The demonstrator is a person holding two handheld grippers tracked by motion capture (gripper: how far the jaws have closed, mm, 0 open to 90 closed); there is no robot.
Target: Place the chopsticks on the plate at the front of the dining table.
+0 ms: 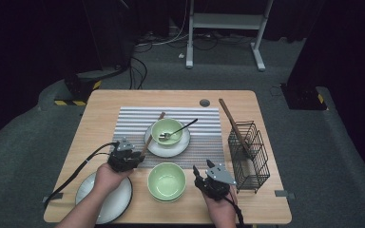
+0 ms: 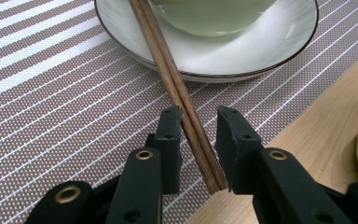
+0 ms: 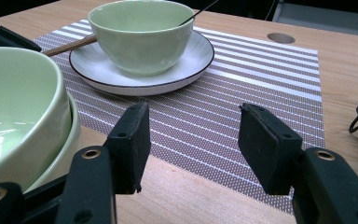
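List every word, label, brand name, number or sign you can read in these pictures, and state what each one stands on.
None: no readable text stands on the pale green ceramic bowls, the white dark-rimmed plate, the brown wooden chopsticks, the grey striped placemat or the black wire basket.

Black wire basket (image 1: 250, 156) at table's right edge, one brown stick (image 1: 233, 126) leaning inside. Stacked green bowls (image 1: 166, 181) near front; white plate (image 1: 115, 202) front left.
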